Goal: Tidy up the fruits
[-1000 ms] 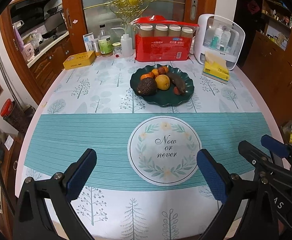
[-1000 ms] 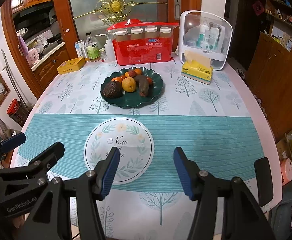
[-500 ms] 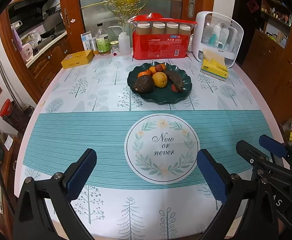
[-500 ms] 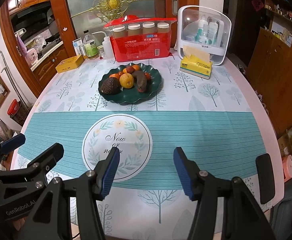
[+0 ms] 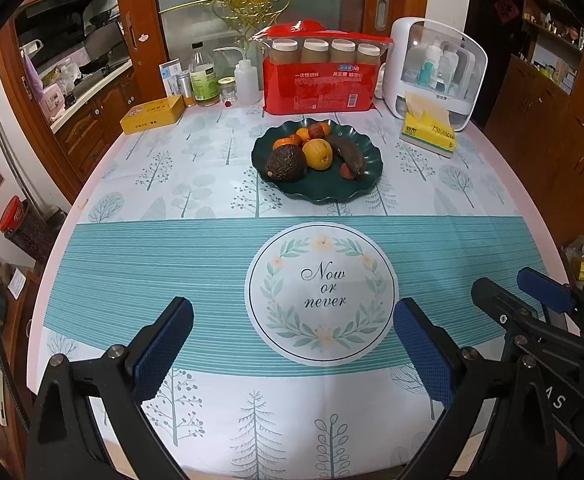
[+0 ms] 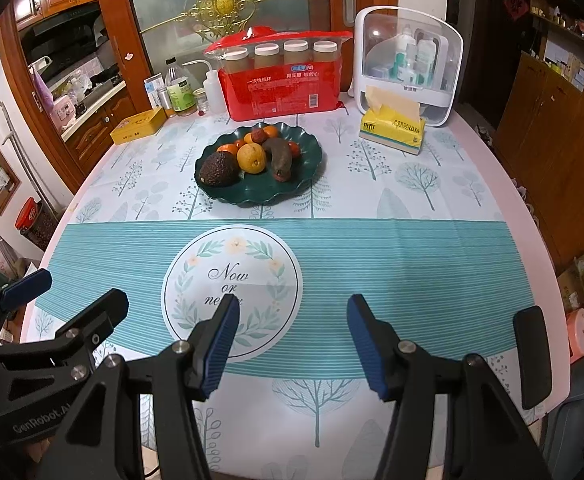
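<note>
Left gripper (image 5: 292, 344) and right gripper (image 6: 292, 344) apparently gape wide, empty.

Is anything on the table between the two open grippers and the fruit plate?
Nothing visible: only bare tablecloth lies between the left gripper, the right gripper and the green plate of fruit.

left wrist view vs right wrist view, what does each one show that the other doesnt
Only the left wrist view shows the left gripper from behind, its jaws open.

Only the right wrist view shows the right gripper from behind, also open, and a pink object on the floor past the table's right edge.

Both show the green plate holding the avocado, the yellow fruit and smaller fruits, the red cup pack, and the tissue pack.
</note>
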A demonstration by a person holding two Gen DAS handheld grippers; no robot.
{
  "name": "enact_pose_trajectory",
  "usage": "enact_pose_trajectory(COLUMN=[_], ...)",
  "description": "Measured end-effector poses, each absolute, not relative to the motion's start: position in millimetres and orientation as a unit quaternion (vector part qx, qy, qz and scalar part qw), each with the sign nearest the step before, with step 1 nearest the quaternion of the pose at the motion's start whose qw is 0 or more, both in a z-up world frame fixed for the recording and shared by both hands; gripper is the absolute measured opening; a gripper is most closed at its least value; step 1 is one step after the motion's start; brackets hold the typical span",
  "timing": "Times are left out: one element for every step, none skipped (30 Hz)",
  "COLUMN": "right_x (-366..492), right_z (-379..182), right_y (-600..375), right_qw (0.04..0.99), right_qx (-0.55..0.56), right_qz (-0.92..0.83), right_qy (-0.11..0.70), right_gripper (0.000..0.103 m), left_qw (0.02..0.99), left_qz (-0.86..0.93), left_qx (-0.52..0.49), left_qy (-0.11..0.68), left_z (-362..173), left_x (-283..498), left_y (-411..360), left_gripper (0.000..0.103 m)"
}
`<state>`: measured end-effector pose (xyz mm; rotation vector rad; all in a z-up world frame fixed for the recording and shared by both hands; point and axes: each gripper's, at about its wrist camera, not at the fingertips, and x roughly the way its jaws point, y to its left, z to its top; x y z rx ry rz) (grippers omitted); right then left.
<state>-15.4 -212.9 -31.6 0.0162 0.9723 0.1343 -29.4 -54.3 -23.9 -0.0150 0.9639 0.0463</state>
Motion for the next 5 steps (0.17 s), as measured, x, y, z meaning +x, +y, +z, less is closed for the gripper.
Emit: enact_pose_trajectory(right_x=[-15.5, -15.6, -15.5, -15.4, -15.4], right_z=[-31.6, -31.2, -31.2, -31.4, -31.3], right_y=[-212.8, -212.6, -212.7, -212.8, -212.8], right_qw=[0.882, 0.882, 0.882, 0.883, 0.882], right_qx=[0.007, 0.007, 0.007, 0.007, 0.007], right_qz=[0.064, 0.064, 0.065, 0.065, 0.065], right_qy=[0.467, 0.466, 0.466, 0.466, 0.466], right_gripper=[0.057, 0.057, 0.057, 0.057, 0.057], left_qw=[0.886, 0.886, 0.886, 0.885, 0.885], left_qz=[0.022, 0.022, 0.022, 0.022, 0.022], left_qx=[-0.007, -0.008, -0.008, -0.007, -0.008], left_qy=[0.464, 0.464, 0.464, 0.464, 0.464], left_z=[-24.6, -25.2, -25.2, -25.3, -25.5], left_x=[-29.3, -29.2, -29.1, -29.2, -29.3], left_y=[-54.3, -54.6, -54.5, -54.5, -54.4], left_gripper=[0.100, 0.100, 0.100, 0.100, 0.100])
